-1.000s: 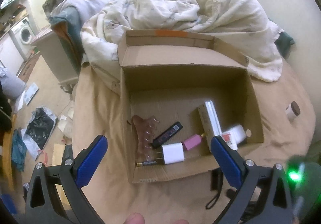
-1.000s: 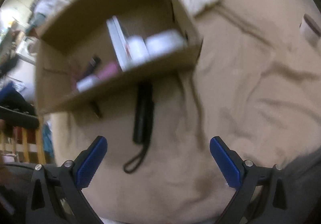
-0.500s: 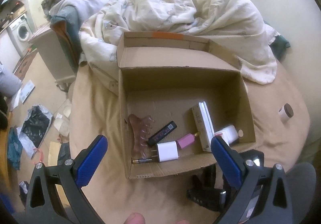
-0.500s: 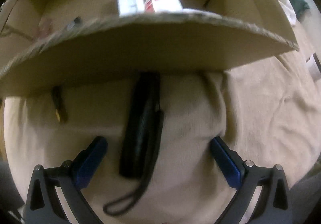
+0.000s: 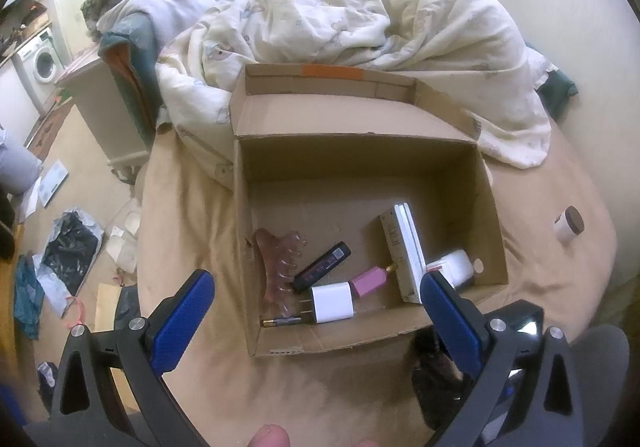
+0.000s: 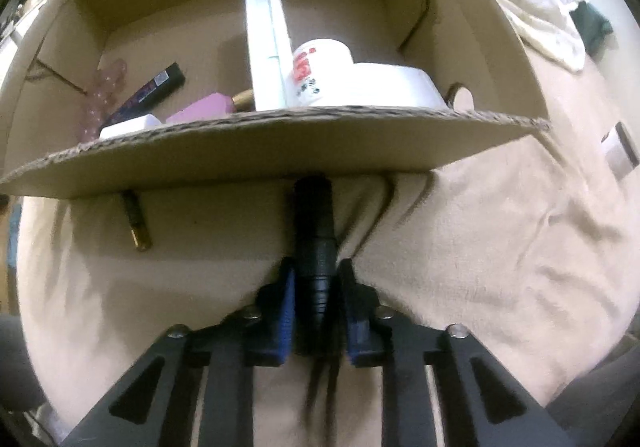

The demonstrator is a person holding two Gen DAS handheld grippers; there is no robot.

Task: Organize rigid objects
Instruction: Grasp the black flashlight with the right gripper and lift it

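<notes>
Tan-sheeted bed (image 5: 192, 247) under cardboard box (image 5: 360, 335), rumpled duvet (image 5: 360, 27), small jar (image 5: 568, 225), black flashlight (image 6: 316, 223), gold-tipped tube (image 6: 136, 223).

Left wrist view: looking down from high above the bed, facing 12 o'clock over the open cardboard box (image 5: 360, 183) toward the duvet (image 5: 360, 15). Right wrist view: sitting low and close at the box's near wall (image 6: 256, 151), facing 12 o'clock. Sharing the box interior, including the long white carton (image 5: 408, 251) (image 6: 266, 43).
</notes>
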